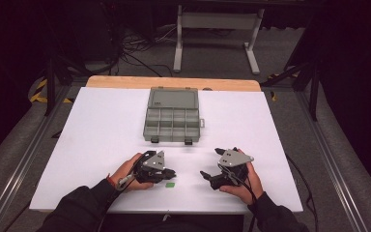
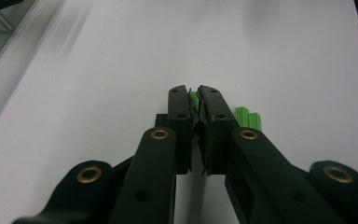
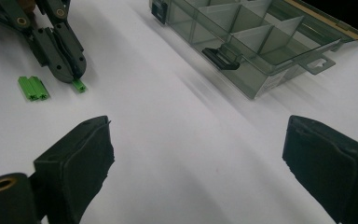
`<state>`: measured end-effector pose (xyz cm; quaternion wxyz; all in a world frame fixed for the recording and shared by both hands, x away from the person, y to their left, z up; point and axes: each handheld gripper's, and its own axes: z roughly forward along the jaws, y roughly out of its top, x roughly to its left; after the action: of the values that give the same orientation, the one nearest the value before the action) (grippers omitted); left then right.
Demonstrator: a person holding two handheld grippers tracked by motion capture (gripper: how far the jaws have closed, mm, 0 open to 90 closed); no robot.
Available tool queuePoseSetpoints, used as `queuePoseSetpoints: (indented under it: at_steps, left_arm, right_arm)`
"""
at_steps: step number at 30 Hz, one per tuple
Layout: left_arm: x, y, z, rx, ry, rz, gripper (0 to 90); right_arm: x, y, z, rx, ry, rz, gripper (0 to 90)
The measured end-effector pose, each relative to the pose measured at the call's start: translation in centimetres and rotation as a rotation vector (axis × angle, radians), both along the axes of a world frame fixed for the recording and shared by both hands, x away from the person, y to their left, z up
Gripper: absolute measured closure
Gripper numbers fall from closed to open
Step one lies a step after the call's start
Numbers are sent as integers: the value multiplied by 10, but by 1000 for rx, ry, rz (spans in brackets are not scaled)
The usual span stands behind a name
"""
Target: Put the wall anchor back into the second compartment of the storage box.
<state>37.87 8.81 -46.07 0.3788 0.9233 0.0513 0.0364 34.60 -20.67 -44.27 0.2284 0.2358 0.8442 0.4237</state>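
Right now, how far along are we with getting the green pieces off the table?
Early. The compartment box lies with no green showing in it. In hand: the left gripper is shut on one green piece. Left: the other green pieces on the table; the right gripper is open, holding nothing.

Black sleeves; black claws with brass rivets, grey three-cornered plates.

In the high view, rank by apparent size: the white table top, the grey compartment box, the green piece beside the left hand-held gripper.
1. White table top, by far the largest.
2. Grey compartment box, open, its lid lying flat behind it.
3. Green piece, a tiny speck next to the left hand-held gripper.
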Motion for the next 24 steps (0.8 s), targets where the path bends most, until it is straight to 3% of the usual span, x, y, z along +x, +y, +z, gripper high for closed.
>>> queuePoseSetpoints:
  at_steps: [9, 24]
  left_arm:
    - [3, 6, 4, -25, -19, 35, 846]
    - [14, 24, 21, -79, -86, 124, 847]
  right_arm:
    - [-1, 0, 1, 2, -3, 0, 86]
    - [-2, 0, 3, 10, -20, 1, 89]
